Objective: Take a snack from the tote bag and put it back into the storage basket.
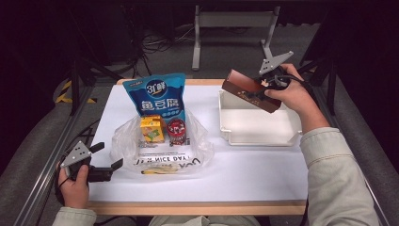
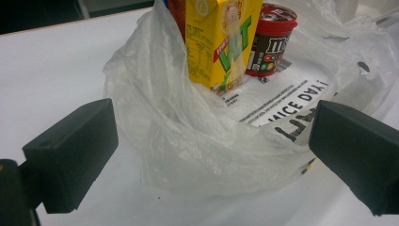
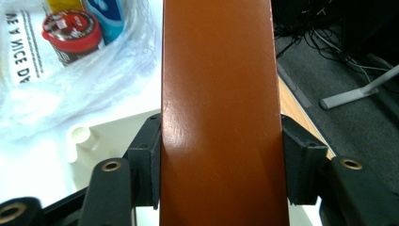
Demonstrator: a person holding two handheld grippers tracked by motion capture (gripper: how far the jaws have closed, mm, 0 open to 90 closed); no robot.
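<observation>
My right gripper (image 1: 261,90) is shut on a flat brown box (image 1: 248,90), held in the air above the far right part of a white tray (image 1: 261,136). In the right gripper view the brown box (image 3: 219,113) runs up between the two black pads (image 3: 147,160), which press on its sides. My left gripper (image 1: 109,157) rests open at the table's near left, just left of a clear plastic bag (image 1: 162,141). The left gripper view looks between the wide jaws at the bag (image 2: 211,146), with a yellow drink carton (image 2: 219,42) and a red-lidded candy tub (image 2: 273,40) behind it.
A blue snack pouch (image 1: 159,96) stands upright behind the carton (image 1: 152,129) and tub (image 1: 177,130). The white table (image 1: 244,172) has a wooden front edge. Dark floor, cables and a grey stand base (image 1: 233,21) lie beyond the far edge.
</observation>
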